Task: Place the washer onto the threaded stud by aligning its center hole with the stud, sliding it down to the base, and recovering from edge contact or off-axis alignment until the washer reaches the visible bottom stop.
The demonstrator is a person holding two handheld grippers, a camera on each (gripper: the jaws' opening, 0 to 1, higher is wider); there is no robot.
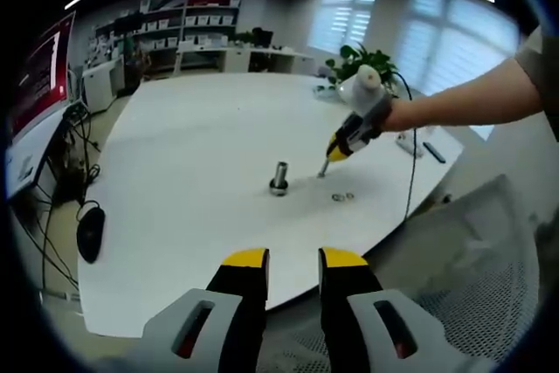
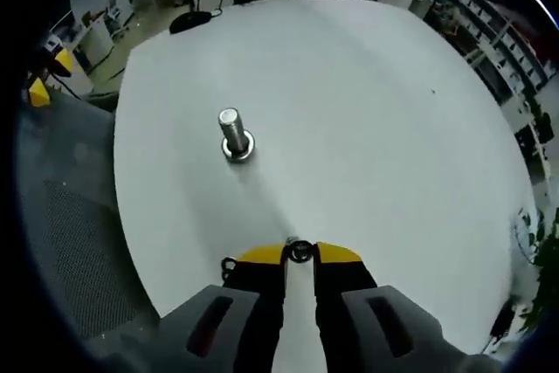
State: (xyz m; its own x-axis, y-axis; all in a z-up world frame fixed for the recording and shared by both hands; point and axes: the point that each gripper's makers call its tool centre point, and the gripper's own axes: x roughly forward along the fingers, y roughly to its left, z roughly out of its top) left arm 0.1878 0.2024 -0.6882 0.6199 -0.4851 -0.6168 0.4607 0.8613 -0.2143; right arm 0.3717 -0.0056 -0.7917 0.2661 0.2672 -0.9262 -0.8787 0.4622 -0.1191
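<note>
A short threaded steel stud (image 1: 279, 177) stands upright on its wide base near the middle of the white table (image 1: 192, 146). In the left gripper view my left gripper (image 1: 294, 259) hangs over the near table edge, open, with nothing between its yellow tips. My right gripper (image 1: 324, 169) reaches in from the right, just right of the stud and low over the table. Two loose washers (image 1: 343, 196) lie near it. In the right gripper view the right gripper (image 2: 300, 252) is shut on a small metal washer (image 2: 300, 251), short of the stud (image 2: 234, 134).
A black mouse (image 1: 90, 231) and cables lie at the table's left edge beside a monitor (image 1: 35, 102). A potted plant (image 1: 362, 58) stands at the far side. A mesh chair (image 1: 489, 294) sits below the near edge. A person's arm (image 1: 472, 98) holds the right gripper.
</note>
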